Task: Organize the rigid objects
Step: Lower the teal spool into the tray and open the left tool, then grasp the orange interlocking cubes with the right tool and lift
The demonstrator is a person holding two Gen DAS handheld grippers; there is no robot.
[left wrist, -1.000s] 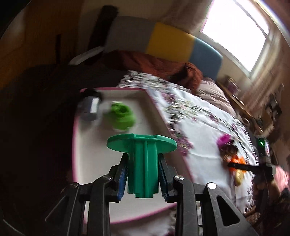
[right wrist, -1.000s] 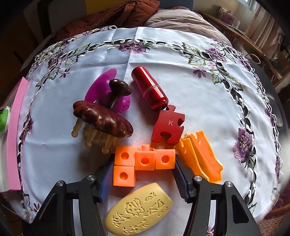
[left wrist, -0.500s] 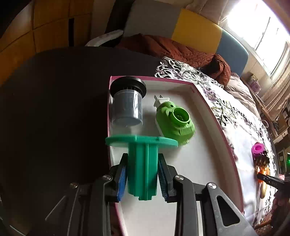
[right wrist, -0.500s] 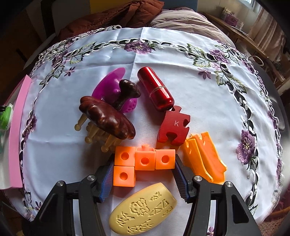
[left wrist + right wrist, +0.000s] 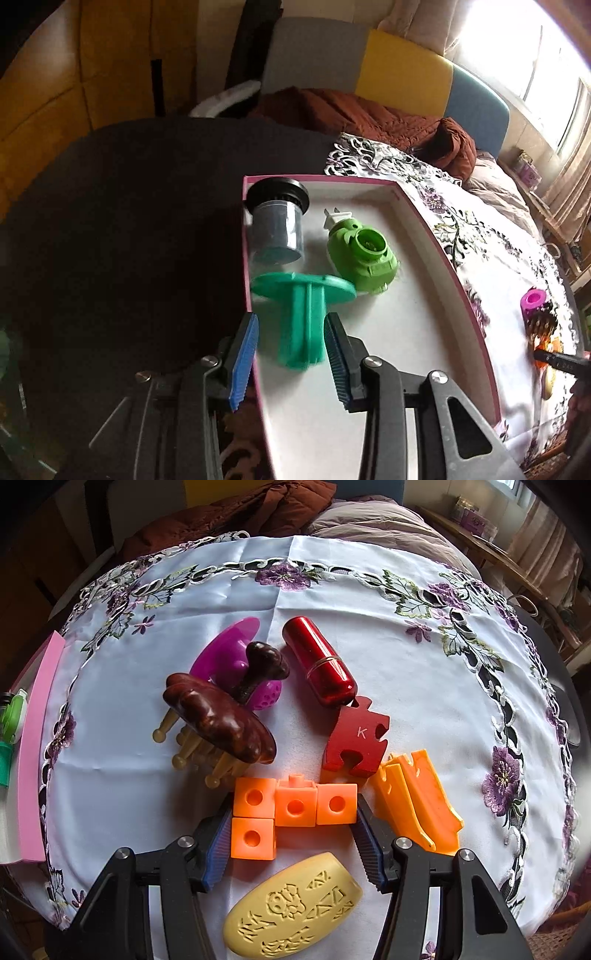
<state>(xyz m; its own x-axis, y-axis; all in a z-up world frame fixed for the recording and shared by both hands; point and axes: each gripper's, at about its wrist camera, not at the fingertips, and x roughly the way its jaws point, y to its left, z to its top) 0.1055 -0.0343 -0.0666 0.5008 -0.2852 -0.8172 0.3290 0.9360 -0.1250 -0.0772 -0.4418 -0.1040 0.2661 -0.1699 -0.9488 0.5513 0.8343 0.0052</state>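
Observation:
In the left wrist view my left gripper (image 5: 291, 343) is open over the near left of a pink-rimmed white tray (image 5: 424, 229). A teal green spool piece (image 5: 303, 317) sits between the jaws, blurred, no longer pinched. A grey cup with a black lid (image 5: 277, 225) and a lime green plug-in device (image 5: 364, 254) lie farther in the tray. In the right wrist view my right gripper (image 5: 291, 823) is shut on a block of orange cubes (image 5: 291, 808) on the floral tablecloth (image 5: 369, 590).
Around the cubes lie a yellow embossed oval (image 5: 291, 908), an orange track piece (image 5: 417, 797), a red puzzle piece marked K (image 5: 356, 738), a red capsule (image 5: 319, 664), a dark wooden massager (image 5: 218, 716) and a purple piece (image 5: 229, 650). The tray's pink edge (image 5: 37, 746) is at the left.
My left gripper carried the teal spool over the tray's near left, then opened; the spool has come loose between the jaws. The right gripper stays on the orange cubes.

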